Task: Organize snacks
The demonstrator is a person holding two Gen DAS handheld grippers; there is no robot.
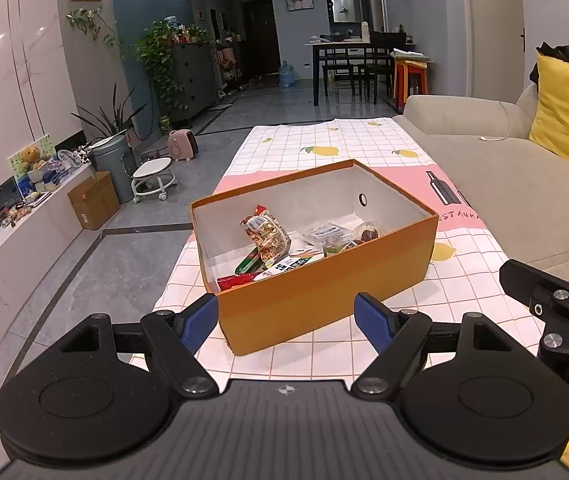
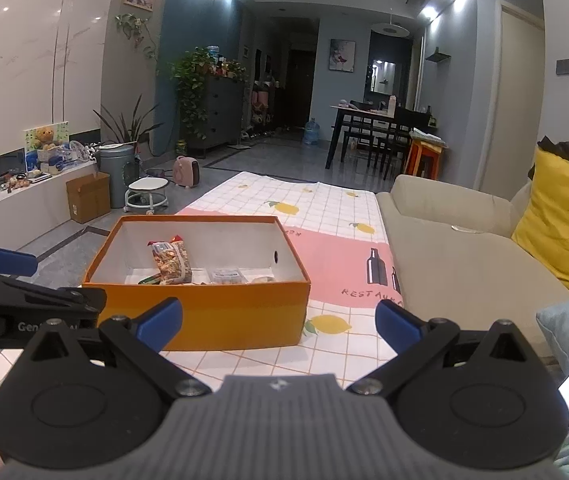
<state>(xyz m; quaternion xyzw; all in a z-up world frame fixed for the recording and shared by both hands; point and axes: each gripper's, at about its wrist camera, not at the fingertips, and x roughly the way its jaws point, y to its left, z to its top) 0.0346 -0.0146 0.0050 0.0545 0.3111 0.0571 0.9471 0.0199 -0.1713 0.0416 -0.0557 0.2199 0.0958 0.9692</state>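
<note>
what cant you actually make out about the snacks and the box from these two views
- Right wrist view: the orange box near wall hides most snacks; only the nut bag shows clearly.
- Left wrist view: the box's near wall cuts off the red packet.
- Both views: package print is too small to read.
- Table near edge: hidden behind both open grippers, left and right.

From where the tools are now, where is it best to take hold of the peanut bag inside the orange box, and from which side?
Probably from above, at the crimped red top end of the peanut bag. The bag leans up against the other snacks, so this end rises highest and stays free, while the walls of the orange box block any sideways approach. The open left tool seems nearer.
</note>
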